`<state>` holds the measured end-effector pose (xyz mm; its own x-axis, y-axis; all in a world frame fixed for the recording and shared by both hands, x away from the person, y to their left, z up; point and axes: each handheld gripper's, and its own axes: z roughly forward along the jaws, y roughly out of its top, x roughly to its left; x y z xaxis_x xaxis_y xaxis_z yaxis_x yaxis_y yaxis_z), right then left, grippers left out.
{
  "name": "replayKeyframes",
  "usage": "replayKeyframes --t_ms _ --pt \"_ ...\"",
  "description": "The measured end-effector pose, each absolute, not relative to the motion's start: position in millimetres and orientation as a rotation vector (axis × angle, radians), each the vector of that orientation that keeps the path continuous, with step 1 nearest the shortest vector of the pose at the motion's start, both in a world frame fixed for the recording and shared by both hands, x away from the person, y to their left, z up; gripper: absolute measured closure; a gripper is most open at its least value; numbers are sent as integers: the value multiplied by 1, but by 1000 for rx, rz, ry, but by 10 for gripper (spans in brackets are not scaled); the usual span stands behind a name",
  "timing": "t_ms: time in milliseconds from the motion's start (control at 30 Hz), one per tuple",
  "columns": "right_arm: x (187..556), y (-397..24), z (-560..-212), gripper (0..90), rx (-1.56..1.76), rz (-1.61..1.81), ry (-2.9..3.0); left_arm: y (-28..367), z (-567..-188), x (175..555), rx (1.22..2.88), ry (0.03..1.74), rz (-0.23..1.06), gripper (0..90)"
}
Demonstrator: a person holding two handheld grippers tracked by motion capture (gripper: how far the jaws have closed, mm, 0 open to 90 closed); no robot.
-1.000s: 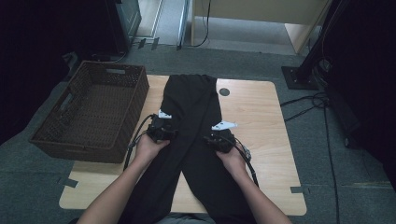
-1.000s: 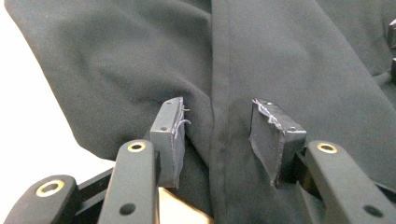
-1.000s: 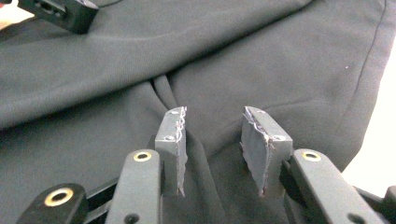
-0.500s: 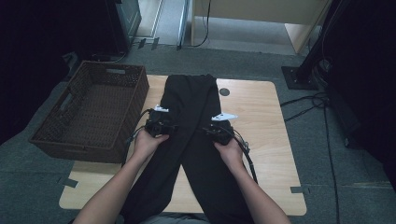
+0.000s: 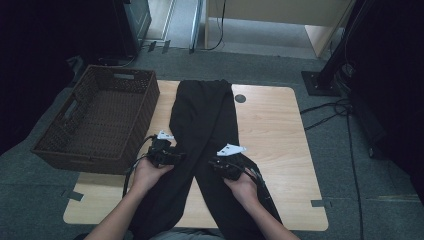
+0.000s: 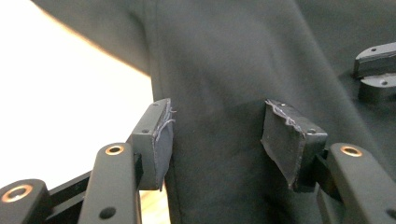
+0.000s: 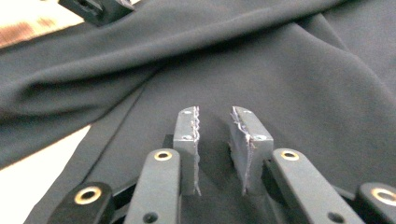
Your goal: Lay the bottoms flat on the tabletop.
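A pair of black trousers [image 5: 205, 115] lies lengthwise on the wooden table [image 5: 272, 135], its two legs parting towards the person. My left gripper [image 5: 172, 156] sits at the left leg's outer edge. In the left gripper view its jaws [image 6: 217, 135] have just been opening and stand wide over the trousers' edge [image 6: 224, 70], gripping nothing. My right gripper [image 5: 219, 164] rests on the right leg. Its pads [image 7: 189, 137] have just been closing to a narrow gap just above the cloth [image 7: 289, 79], and nothing is pinched between them.
A dark wicker basket [image 5: 95, 120] stands at the table's left edge, close to my left hand. A round black grommet [image 5: 240, 98] marks the tabletop right of the waistband. Cables [image 5: 330, 112] trail over the carpet at the right. Bare wood shows right of the trousers.
Both hands have drawn back along the trouser legs towards the person. The left jaws are now wider apart, and the right jaws have narrowed.
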<state>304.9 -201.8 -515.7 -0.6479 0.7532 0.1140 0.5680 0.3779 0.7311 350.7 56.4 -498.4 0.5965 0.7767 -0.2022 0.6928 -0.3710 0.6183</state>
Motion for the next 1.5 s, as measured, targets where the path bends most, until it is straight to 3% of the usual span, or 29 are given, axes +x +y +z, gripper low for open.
replayKeyframes --t_ms 167,267,333,700,800,833,867,1000,1067,1500 --pt "303 -200 -517 701 1181 1146 2384 57 -503 350 2130 1158 167 426" --pt "295 -196 -520 798 1142 1149 2360 59 -501 349 2140 1160 168 425" --pt "290 -194 -520 817 1156 1174 2374 62 -498 347 2134 1166 149 425" --pt "284 -153 -521 807 1106 1225 2431 69 -502 339 2134 1145 114 418" --pt "284 -142 -522 789 1098 1255 2442 66 -502 338 2147 1122 93 515" --pt "284 -140 -522 780 1096 1258 2444 65 -503 338 2148 1114 92 588" --pt "284 -140 -522 780 1096 1258 2444 64 -503 338 2150 1107 86 588" --pt "289 -145 -520 742 1135 1269 2466 61 -505 338 2160 1095 82 816" --pt "290 -150 -518 720 1130 1239 2469 61 -505 339 2156 1108 54 881" --pt "311 -205 -494 632 1243 1239 2304 45 -477 328 2060 996 61 892"
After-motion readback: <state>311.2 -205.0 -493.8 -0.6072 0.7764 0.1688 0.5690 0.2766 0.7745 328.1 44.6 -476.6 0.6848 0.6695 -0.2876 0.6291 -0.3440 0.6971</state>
